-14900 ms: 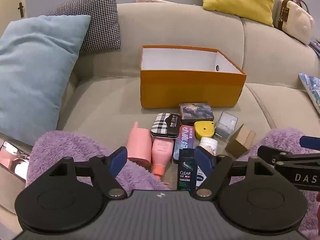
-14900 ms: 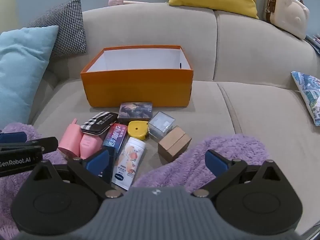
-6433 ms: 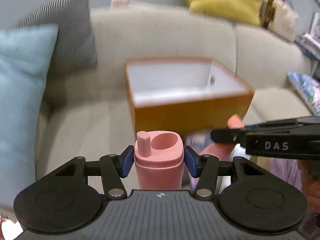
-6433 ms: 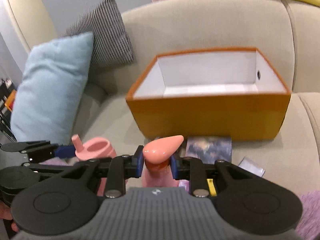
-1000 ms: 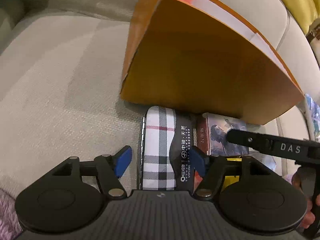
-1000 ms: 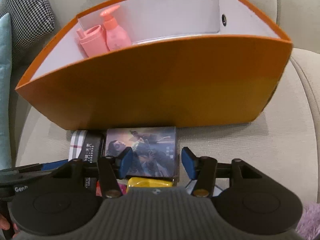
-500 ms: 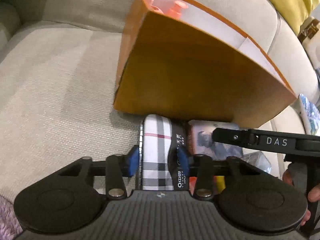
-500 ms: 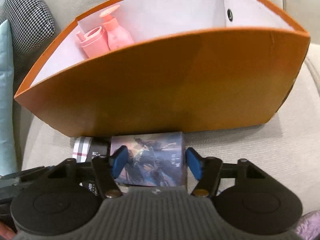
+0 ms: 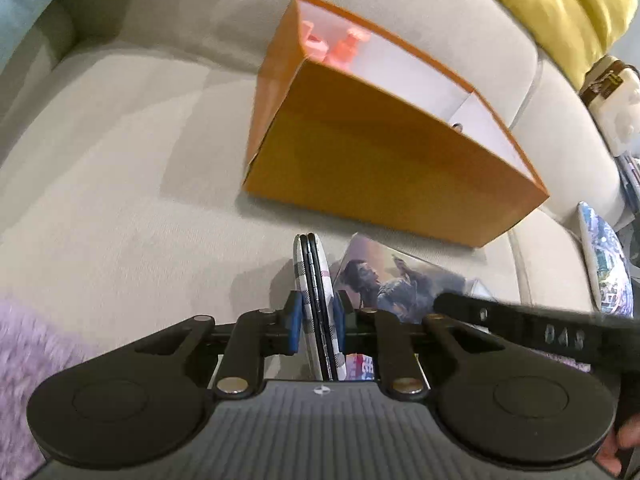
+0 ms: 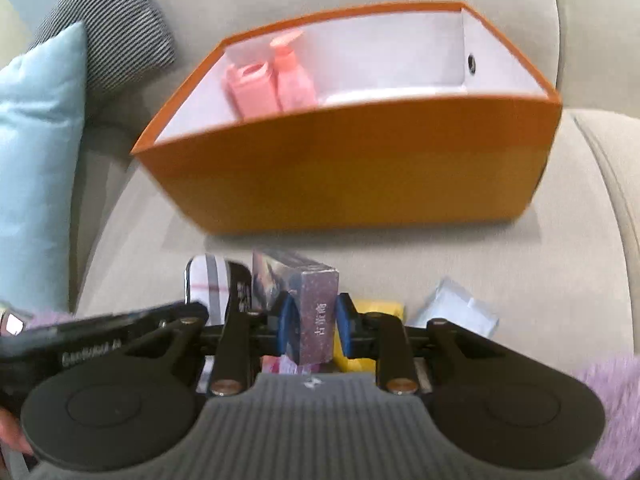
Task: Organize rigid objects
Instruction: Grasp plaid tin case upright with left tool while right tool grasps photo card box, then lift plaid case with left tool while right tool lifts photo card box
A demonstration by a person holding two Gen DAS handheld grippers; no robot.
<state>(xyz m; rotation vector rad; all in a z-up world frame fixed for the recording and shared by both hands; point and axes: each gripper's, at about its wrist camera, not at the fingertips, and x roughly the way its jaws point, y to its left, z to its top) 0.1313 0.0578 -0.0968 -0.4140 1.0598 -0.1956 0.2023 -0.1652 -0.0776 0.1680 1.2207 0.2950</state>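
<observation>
Gripped a plaid case [image 9: 314, 264] in the left claw [image 9: 316, 320], clenched hard, with both blue pads flat against its checked faces. Held it on edge, narrow dark seam facing the camera, long axis pointing away toward the orange cardboard box [image 9: 380, 168]. In the right wrist view, saw the same case just left of the other claw, with its striped face and black label showing.

Closing the jaws of the right claw [image 10: 316, 324] on a picture-printed box [image 10: 316, 300], already had a pad against each side. Held that box upright on its short end, purple spine with pale lettering toward the camera and illustrated face turned left. Kept the two held things just beside each other, in front of the cardboard box's near wall and apart from it.

Below and right of the right claw, left a yellow tape measure [image 10: 378, 308] and a clear plastic box [image 10: 456, 312] lying on the beige sofa [image 9: 120, 160]. Could not identify the bits of red and pink packaging directly under the claws.

Inside the cardboard box, at its left end, found a pink cup [image 10: 250, 92] and a pink pump bottle [image 10: 294, 84] side by side against the white lining.

Farther out, noted a purple fleecy blanket [image 9: 24, 360] at the near edges, a light blue cushion [image 10: 36, 140] and a houndstooth cushion [image 10: 112, 20] to the left, and a yellow cushion [image 9: 560, 8] on the backrest.
</observation>
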